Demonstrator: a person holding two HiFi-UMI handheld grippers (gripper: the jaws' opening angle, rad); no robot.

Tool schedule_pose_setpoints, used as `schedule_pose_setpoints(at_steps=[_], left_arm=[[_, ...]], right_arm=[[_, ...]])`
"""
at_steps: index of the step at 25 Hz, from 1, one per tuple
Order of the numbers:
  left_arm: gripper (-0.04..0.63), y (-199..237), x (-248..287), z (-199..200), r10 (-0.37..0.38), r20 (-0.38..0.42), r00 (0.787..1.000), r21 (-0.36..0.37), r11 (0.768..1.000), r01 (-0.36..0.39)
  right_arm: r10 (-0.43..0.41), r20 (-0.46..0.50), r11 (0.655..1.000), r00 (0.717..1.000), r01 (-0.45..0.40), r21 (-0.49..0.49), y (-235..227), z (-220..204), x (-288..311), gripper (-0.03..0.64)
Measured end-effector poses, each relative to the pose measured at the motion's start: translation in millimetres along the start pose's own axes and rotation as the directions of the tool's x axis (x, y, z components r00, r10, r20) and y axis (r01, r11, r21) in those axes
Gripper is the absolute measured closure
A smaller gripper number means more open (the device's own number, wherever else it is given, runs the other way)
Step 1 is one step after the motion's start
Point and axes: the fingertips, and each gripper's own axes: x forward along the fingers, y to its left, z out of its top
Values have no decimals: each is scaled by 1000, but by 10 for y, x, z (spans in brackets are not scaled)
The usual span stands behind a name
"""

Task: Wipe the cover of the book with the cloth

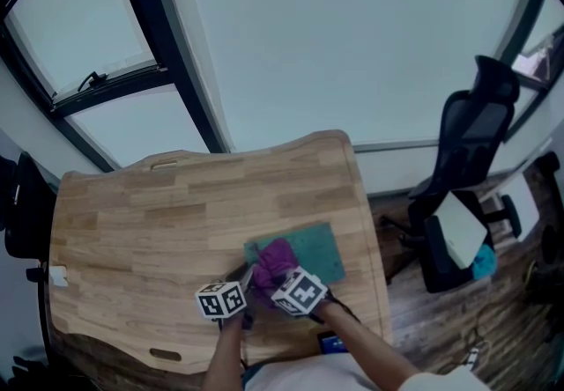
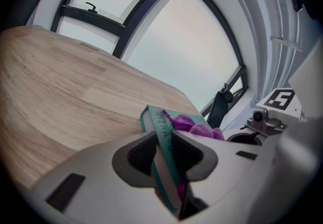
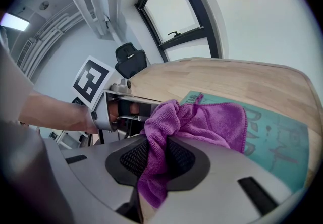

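The left gripper [image 2: 163,153] pinches the edge of the green book [image 2: 160,126]. The right gripper [image 3: 157,160] squeezes a purple cloth [image 3: 212,122] that lies on the book, just in front of it.

White capitals ran along the spine of the teal book [image 2: 164,124], but only "TRA" could be read. The large dark lettering on its cover was too faint to read. The cube [image 1: 220,299] on the left gripper [image 2: 162,142] and the cube [image 1: 300,291] on the right gripper [image 3: 159,147] showed black-and-white square markers, without words.
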Motion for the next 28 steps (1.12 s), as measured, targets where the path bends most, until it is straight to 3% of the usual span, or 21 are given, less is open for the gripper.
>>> schedule_pose_setpoints(at_steps=[8,28], left_arm=[[500,23,-2,21,6,4,1000,1,1000,-6],[500,42,-15,8,8,5,1000,3,1000,-8]], right_arm=[[-1,-1,1000,1000,1,-18,-76,-31,-67,537],[-43,19,996,999,41,85,-425,-221,-330,537]])
